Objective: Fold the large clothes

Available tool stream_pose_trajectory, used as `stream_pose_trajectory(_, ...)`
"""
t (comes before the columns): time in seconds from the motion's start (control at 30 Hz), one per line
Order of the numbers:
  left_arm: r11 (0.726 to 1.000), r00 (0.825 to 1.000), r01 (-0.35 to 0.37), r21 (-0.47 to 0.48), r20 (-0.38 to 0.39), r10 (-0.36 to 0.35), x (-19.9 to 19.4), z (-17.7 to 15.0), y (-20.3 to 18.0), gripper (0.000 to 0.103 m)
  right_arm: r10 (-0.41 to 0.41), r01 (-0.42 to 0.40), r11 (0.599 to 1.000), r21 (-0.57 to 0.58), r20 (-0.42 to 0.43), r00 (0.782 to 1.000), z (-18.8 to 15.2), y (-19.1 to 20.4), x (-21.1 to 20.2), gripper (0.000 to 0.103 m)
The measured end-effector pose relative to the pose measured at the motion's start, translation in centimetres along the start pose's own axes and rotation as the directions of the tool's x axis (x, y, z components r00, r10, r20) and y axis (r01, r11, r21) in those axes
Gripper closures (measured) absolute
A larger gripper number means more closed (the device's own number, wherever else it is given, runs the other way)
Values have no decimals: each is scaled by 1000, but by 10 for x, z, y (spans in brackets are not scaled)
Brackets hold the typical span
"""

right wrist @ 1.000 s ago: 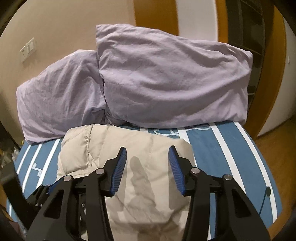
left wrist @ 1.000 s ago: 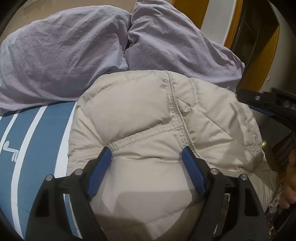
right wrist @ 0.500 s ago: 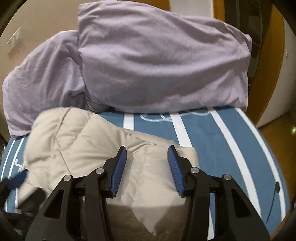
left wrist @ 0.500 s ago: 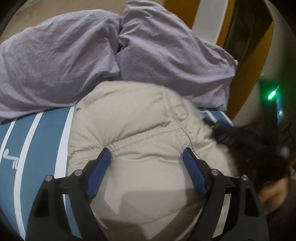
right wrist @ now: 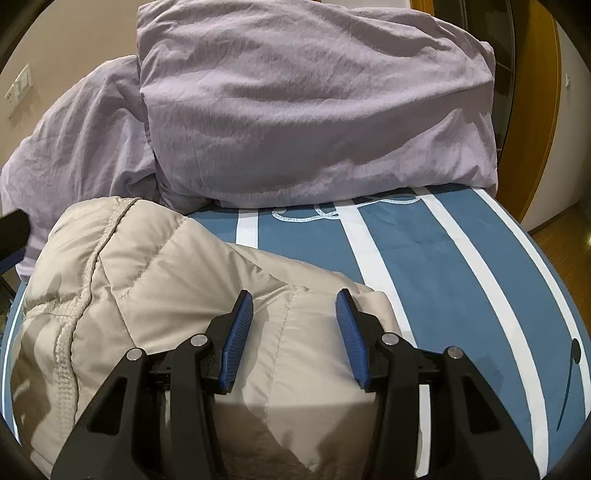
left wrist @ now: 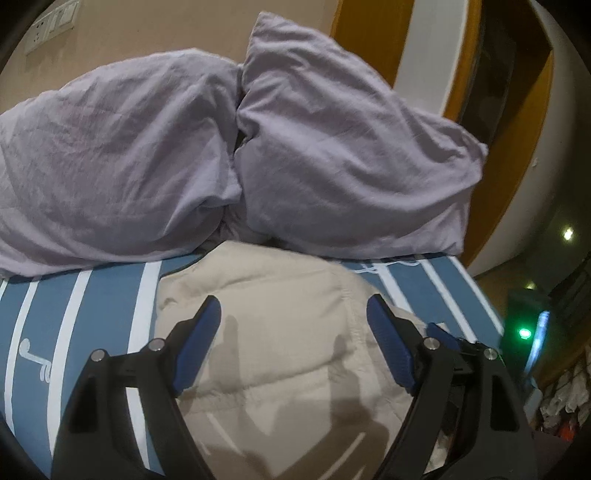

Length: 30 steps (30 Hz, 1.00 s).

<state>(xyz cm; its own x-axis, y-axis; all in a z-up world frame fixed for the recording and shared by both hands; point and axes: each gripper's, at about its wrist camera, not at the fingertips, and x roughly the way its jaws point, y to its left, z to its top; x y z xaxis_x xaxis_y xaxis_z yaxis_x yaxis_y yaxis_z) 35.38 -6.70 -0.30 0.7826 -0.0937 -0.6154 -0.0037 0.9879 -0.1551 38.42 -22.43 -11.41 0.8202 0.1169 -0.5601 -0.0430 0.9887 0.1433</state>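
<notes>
Beige jacket (left wrist: 280, 332) is shown folded on the striped bed (right wrist: 461, 266), before two pillows (left wrist: 332, 147). Both hand-held grippers, left (left wrist: 291, 321) and right (right wrist: 293, 310), are held spread above it, gripping nothing.

We were in a home bedroom. A bed with a blue, white-striped sheet (right wrist: 436, 258) filled the near view, and two plump lilac fabric pillows (right wrist: 314, 107) leaned at its far end against a beige wall with white switch plates (left wrist: 51, 22). An orange wooden door frame (left wrist: 364, 40) stood far right.
</notes>
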Motion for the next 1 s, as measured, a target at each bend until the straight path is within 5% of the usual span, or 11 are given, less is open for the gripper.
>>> stream_pose_trajectory(0.3,988,990,-137,73,-24,139,30,-27,-6,11,4,-4,1000,-5,18,1000,-3,1,1,53)
stream_pose_trajectory(1.0,990,991,-136,45,4,136,53,-42,4,5,33,-33,999,38,18,999,-4,-3,15,50)
